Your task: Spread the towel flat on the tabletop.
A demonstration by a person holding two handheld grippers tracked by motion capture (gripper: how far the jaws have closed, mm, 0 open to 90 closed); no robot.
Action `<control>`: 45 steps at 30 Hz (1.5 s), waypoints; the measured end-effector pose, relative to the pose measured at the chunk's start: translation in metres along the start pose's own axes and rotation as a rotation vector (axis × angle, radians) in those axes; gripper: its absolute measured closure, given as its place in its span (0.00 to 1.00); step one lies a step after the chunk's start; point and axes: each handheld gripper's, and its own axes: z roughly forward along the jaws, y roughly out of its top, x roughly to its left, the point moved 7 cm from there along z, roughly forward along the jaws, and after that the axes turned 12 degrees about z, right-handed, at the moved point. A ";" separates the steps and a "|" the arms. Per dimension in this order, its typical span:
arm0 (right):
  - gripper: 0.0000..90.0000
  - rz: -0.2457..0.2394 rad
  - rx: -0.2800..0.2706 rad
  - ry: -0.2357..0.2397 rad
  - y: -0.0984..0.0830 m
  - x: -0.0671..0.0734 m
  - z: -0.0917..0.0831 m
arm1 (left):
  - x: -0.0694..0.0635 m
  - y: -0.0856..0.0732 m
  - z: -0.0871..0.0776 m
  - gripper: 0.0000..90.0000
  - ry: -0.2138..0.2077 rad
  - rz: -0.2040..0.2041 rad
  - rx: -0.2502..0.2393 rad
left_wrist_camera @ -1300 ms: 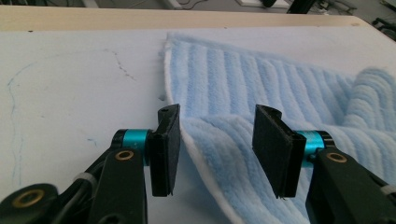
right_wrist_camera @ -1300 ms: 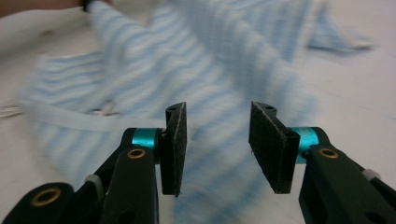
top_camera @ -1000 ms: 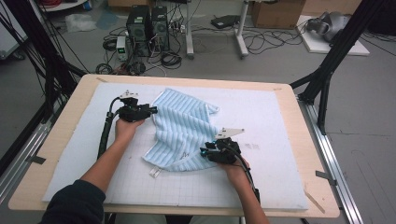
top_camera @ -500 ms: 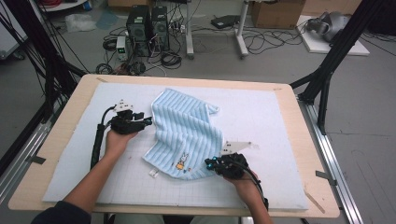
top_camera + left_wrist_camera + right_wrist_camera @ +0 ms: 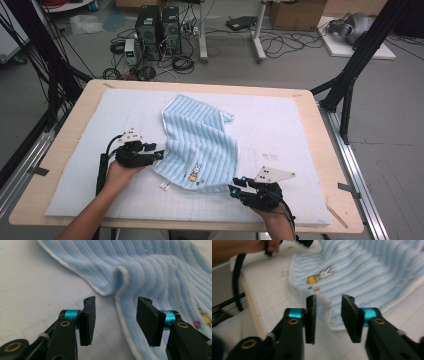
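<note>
Blue-striped towel [image 5: 200, 145] lies rumpled mid-bench [image 5: 300, 125], long axis running away from the person. Left claw [image 5: 159, 155], parted and empty, faces its near-left edge; right claw [image 5: 234, 187], just reopening, empty at the near-right corner.

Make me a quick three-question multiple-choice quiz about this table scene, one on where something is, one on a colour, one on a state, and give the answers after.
1. Where does the towel lie on the white mat?
A. between the two grippers
B. at the far right corner
C. hanging off the near edge

2. What colour are the towel's stripes?
A. red and white
B. light blue and white
C. green and yellow

3. How do the jaws of the left gripper stand?
A. clamped on the towel
B. apart, with the towel's white edge between them, untouched
C. shut on nothing

Answers:
1 A, the left gripper sits at the towel's left edge and the right gripper at its near right corner.
2 B, pale blue ribbing with a white border.
3 B, the left gripper view shows a clear gap on both sides.
</note>
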 end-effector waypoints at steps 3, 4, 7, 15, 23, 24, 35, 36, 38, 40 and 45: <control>0.63 0.019 -0.057 -0.122 0.008 -0.009 -0.001 | -0.012 -0.006 0.002 0.55 -0.035 0.013 0.025; 0.63 0.019 -0.057 -0.122 0.008 -0.009 -0.001 | -0.014 -0.009 0.003 0.55 -0.040 0.023 0.041; 0.61 0.051 -0.066 -0.213 0.014 -0.023 0.009 | -0.022 -0.012 0.005 0.70 -0.029 0.097 0.083; 0.53 0.104 0.033 -0.369 0.012 -0.052 0.042 | -0.038 -0.019 -0.007 0.96 -0.058 0.076 0.083; 0.90 0.089 0.100 -0.360 0.007 -0.053 0.049 | -0.071 -0.034 -0.031 0.96 -0.155 0.070 0.085; 0.90 0.089 0.100 -0.360 0.007 -0.053 0.049 | -0.071 -0.034 -0.031 0.96 -0.155 0.070 0.085; 0.76 0.055 0.160 -0.336 -0.006 -0.048 0.018 | -0.101 -0.047 -0.051 0.94 -0.244 0.096 0.085; 0.73 0.058 0.141 -0.337 -0.004 -0.048 0.016 | -0.100 -0.046 -0.051 0.90 -0.238 0.093 0.078; 0.69 0.065 0.090 -0.329 0.002 -0.045 0.016 | -0.094 -0.041 -0.051 0.77 -0.211 0.075 0.057; 0.66 0.053 0.066 -0.326 0.006 -0.044 0.018 | -0.090 -0.037 -0.051 0.70 -0.193 0.063 0.035; 0.60 0.013 0.053 -0.217 0.025 -0.021 0.056 | -0.051 -0.006 -0.050 0.59 -0.060 0.013 -0.085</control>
